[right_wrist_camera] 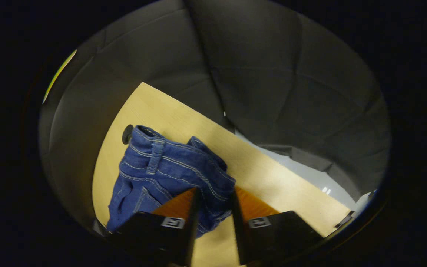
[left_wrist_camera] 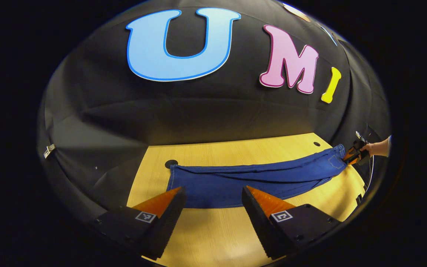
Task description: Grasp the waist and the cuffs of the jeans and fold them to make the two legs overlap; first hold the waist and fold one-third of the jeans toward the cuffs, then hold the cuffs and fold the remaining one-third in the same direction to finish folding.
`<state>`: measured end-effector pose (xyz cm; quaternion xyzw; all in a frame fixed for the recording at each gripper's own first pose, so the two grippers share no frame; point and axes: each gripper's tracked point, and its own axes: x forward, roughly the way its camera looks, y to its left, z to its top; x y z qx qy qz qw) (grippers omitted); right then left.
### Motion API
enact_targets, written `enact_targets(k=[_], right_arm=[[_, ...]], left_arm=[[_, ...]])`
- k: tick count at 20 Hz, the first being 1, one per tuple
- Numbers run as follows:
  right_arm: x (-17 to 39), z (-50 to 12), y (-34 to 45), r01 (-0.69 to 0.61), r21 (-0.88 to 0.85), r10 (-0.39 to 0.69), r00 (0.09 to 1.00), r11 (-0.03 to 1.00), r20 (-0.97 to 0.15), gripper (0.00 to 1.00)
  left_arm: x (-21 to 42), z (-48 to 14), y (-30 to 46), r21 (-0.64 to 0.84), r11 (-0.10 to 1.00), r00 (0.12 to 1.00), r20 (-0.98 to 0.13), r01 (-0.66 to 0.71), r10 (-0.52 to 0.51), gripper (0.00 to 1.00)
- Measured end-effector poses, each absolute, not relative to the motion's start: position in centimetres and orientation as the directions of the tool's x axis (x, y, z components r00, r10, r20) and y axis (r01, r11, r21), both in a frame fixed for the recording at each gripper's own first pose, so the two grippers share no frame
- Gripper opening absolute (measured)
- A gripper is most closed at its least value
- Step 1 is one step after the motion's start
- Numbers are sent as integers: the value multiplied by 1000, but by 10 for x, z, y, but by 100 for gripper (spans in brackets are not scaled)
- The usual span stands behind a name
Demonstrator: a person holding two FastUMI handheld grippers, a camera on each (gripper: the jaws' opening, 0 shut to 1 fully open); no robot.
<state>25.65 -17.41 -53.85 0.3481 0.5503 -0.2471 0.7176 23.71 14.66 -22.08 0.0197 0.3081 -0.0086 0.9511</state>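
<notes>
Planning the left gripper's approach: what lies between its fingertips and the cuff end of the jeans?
Nothing: in the left gripper view the open left gripper already straddles the jeans' near hem, over the bare table.

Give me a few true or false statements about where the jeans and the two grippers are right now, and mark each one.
1. The jeans lie stretched out on the wooden table. True.
2. The left gripper is shut on the cuffs. False: its fingers stand wide apart, open at the cuff end, not pressing the cloth.
3. The right gripper has the waist end of the jeans between its fingers. True: the denim is pinched and bunched there.
4. The jeans are already folded in thirds. False: the left gripper view shows them at full length.
5. A hand holds the gripper at the waist end. True.
</notes>
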Motion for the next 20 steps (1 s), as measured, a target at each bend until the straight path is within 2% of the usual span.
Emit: enact_targets(k=[1, 2, 4, 7, 8, 9, 11, 16, 20], right_arm=[[263, -544, -173, 733, 251, 37, 295, 632, -955, 27], [265, -543, -173, 727, 268, 45, 310, 632, -950, 28], [270, -550, -169, 719, 286, 47, 333, 634, -942, 15], [270, -532, -175, 675, 297, 24, 382, 675, -924, 14], [273, -526, -174, 668, 307, 16, 404, 678, -914, 20], [276, -515, -171, 660, 324, 9, 433, 678, -901, 14], [283, -492, -164, 621, 344, -12, 495, 704, -869, 14], [315, -395, -109, 432, 369, -15, 666, 823, -746, 13], [333, -314, -13, 217, 347, 66, 758, 912, -649, 13]], left_arm=[[238, -221, 144, 32, 999, 811, -586, 28, -4, 97], [240, -221, 139, 35, 999, 812, -584, 23, 2, 97], [243, -221, 133, 27, 999, 816, -578, 28, -7, 97], [239, -217, 126, 20, 999, 818, -575, 37, -19, 97], [237, -217, 127, 11, 999, 817, -576, 41, -27, 97], [234, -217, 128, 2, 999, 816, -576, 46, -36, 97], [226, -211, 133, -10, 998, 818, -573, 55, -51, 97], [189, -188, 151, -5, 996, 830, -553, 85, -73, 97], [158, -174, 173, 3, 997, 839, -541, 76, -63, 97]])
